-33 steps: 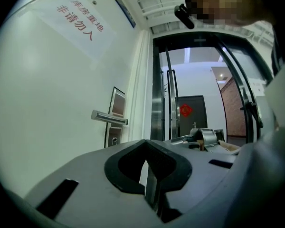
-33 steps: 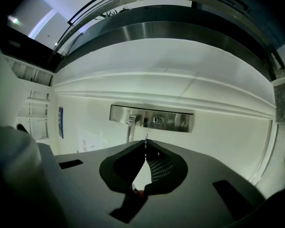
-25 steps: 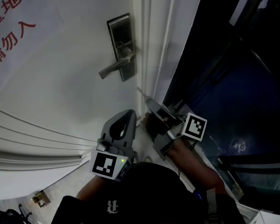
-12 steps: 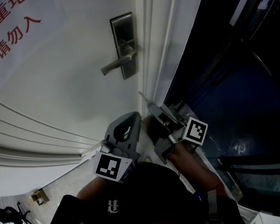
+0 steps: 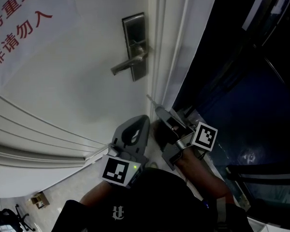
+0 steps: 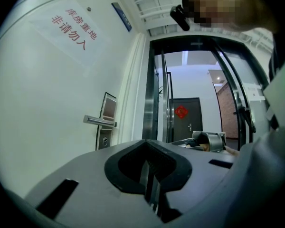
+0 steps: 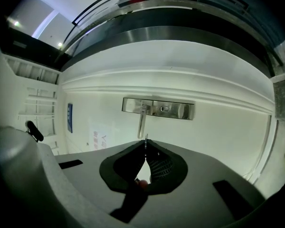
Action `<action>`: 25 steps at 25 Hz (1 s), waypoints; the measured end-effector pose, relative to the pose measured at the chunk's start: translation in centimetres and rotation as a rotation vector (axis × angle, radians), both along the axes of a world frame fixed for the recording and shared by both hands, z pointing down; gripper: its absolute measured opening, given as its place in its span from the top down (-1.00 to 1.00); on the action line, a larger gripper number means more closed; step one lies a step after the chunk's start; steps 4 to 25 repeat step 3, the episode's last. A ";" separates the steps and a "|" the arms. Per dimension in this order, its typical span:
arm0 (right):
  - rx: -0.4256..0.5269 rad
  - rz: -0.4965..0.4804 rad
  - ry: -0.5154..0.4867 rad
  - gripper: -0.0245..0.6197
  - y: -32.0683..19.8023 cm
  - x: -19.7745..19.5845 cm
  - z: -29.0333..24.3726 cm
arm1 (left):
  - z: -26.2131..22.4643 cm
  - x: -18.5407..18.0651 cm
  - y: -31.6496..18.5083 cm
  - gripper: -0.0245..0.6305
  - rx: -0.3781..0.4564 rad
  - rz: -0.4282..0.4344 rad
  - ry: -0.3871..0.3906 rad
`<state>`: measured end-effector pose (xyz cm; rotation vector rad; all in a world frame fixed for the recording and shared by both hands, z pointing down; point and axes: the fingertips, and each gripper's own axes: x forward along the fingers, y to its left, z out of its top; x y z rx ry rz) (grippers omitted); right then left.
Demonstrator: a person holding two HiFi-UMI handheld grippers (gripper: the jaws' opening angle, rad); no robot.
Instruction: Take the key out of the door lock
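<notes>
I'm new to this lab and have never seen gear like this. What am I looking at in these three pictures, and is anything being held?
There is no robot here: a person holds a two-jaw gripper in each hand. The head view comes from a camera on the person's head. It looks down at the left gripper and the right gripper in front of a white door with a metal lock plate and a lever handle. The other two pictures come from a camera riding on each gripper, looking along its jaws. In the right gripper view, the jaws are closed on a thin key, which is out of the keyhole and apart from it. In the left gripper view, the jaws sit together with nothing between them.
</notes>
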<state>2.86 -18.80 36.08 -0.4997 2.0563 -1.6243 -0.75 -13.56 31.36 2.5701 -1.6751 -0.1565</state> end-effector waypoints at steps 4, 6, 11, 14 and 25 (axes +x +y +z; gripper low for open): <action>0.000 -0.002 0.004 0.87 0.0 -0.1 0.0 | 0.2 -0.1 0.0 0.91 -0.012 -0.004 -0.001; 0.000 -0.002 0.004 0.87 0.0 -0.1 0.0 | 0.2 -0.1 0.0 0.91 -0.012 -0.004 -0.001; 0.000 -0.002 0.004 0.87 0.0 -0.1 0.0 | 0.2 -0.1 0.0 0.91 -0.012 -0.004 -0.001; 0.000 -0.002 0.004 0.87 0.0 -0.1 0.0 | 0.2 -0.1 0.0 0.91 -0.012 -0.004 -0.001; 0.000 -0.002 0.004 0.87 0.0 -0.1 0.0 | 0.2 -0.1 0.0 0.91 -0.012 -0.004 -0.001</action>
